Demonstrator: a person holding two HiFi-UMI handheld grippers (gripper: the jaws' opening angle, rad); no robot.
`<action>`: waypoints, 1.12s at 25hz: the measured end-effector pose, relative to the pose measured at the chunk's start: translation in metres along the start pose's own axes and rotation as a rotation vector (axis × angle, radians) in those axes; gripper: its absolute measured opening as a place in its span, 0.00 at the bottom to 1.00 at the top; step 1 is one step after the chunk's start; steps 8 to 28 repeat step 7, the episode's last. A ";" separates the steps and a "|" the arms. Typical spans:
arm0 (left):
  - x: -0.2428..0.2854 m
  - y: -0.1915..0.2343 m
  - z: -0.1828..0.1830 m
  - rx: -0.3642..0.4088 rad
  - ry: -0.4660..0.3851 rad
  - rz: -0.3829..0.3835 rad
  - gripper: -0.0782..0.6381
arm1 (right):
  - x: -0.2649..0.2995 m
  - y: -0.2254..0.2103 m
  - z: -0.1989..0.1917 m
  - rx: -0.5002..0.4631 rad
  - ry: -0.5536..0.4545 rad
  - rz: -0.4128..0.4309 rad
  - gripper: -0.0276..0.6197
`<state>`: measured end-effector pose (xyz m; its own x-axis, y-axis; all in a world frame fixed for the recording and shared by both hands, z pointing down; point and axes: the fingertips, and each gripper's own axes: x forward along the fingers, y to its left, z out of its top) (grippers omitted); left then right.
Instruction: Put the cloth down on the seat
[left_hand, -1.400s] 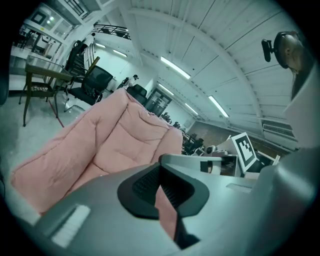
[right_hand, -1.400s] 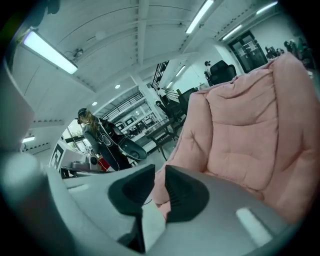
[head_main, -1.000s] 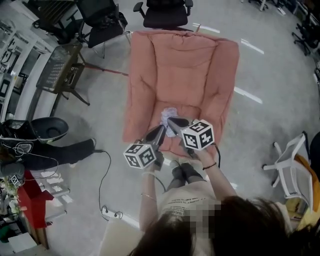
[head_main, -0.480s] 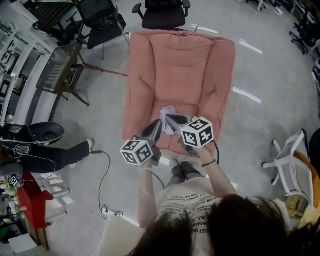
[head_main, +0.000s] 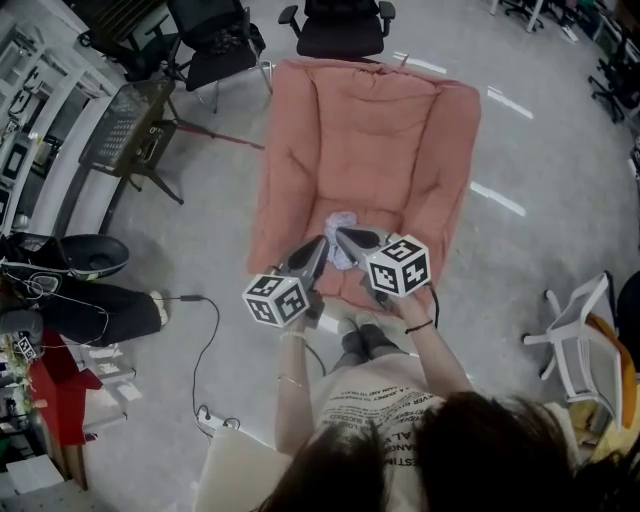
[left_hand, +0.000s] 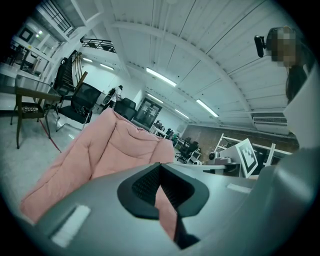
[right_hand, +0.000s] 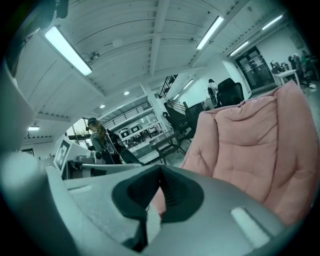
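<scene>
At 6 o'clock end of pink seat (head_main: 372, 150), right gripper (head_main: 345, 236) clamps white cloth (head_main: 340, 219), left gripper (head_main: 317, 246) closed empty at its 8 o'clock.

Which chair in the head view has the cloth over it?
The wide pink padded chair in the middle; the pale cloth is over its seat. The black office chair stands behind.
</scene>
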<state>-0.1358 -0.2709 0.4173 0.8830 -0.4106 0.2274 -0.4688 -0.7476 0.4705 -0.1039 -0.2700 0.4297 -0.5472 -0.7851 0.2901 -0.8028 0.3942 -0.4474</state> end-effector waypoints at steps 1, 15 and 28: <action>-0.001 0.001 0.001 0.001 -0.002 0.002 0.11 | 0.001 0.000 0.000 -0.001 -0.001 0.001 0.05; -0.005 0.002 0.002 0.002 -0.003 0.008 0.11 | 0.000 0.003 0.003 -0.001 -0.007 0.007 0.05; -0.005 0.002 0.002 0.002 -0.003 0.008 0.11 | 0.000 0.003 0.003 -0.001 -0.007 0.007 0.05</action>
